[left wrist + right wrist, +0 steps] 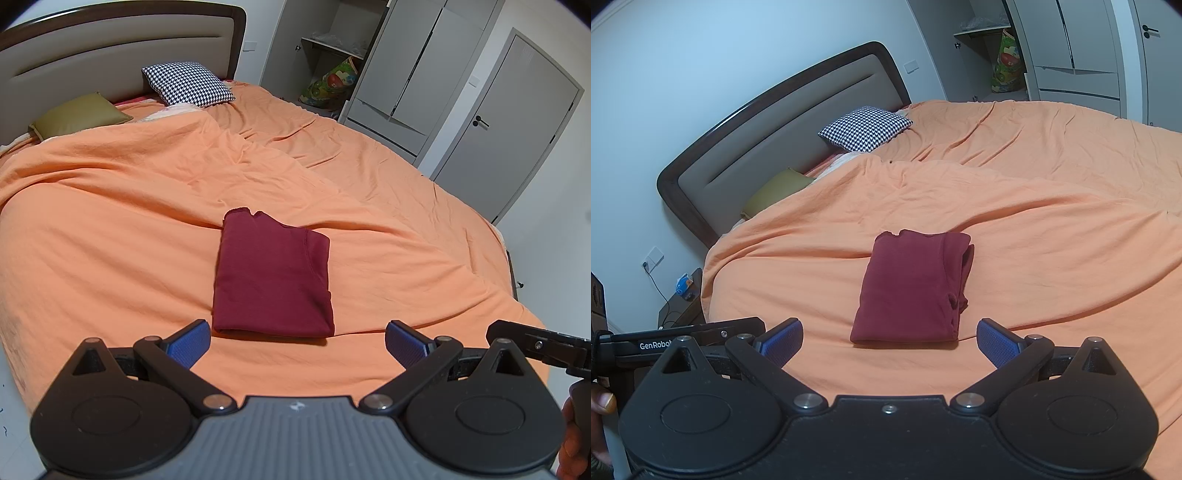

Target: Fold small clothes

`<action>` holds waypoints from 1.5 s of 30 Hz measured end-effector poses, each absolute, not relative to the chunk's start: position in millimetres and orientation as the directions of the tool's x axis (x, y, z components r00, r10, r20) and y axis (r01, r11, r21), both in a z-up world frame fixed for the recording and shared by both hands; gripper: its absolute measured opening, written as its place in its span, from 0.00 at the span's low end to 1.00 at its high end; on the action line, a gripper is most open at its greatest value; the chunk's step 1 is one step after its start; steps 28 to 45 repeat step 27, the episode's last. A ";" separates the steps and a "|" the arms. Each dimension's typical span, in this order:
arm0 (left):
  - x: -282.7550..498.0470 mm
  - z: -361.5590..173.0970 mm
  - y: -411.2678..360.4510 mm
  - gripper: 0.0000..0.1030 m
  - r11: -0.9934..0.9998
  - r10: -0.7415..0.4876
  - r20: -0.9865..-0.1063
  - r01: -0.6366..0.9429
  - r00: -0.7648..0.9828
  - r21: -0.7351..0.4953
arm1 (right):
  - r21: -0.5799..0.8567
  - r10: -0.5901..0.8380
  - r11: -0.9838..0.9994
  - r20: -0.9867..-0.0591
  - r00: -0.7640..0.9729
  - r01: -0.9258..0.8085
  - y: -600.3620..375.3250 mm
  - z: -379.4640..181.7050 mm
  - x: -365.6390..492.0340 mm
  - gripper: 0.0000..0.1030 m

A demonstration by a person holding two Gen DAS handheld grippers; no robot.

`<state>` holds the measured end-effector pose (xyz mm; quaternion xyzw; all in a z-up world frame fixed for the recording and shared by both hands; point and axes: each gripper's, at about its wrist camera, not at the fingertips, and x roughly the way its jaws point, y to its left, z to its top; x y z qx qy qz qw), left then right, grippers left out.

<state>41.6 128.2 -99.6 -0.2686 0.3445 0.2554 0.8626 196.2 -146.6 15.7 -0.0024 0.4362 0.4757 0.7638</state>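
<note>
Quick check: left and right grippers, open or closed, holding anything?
Left gripper: jaws open, holding nothing, short of the folded maroon garment.
Right gripper: jaws open, holding nothing.

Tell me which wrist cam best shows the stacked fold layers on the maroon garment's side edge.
Right wrist. The maroon garment presents its right side edge there, with the layered folds visible as separate ridges. The left wrist view shows the same garment mostly from the top: a flat face with one diagonal crease, its side layers barely visible. Both grippers are open, clear of it.
</note>
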 end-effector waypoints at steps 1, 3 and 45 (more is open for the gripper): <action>41.9 -99.6 127.9 1.00 0.725 0.255 -0.732 -0.626 0.632 -0.287 | 0.411 0.724 0.547 -0.669 0.167 -0.729 -146.5 15.7 196.3 0.98; 41.4 -99.6 127.8 1.00 0.725 0.255 -0.732 -0.626 0.632 -0.288 | 0.411 0.724 0.547 -0.669 0.167 -0.729 -146.4 15.8 196.2 0.98; 32.5 -81.2 114.1 1.00 0.715 0.318 -0.662 -0.630 0.679 -0.303 | 0.409 0.723 0.549 -0.671 0.168 -0.729 -148.5 15.2 197.2 0.98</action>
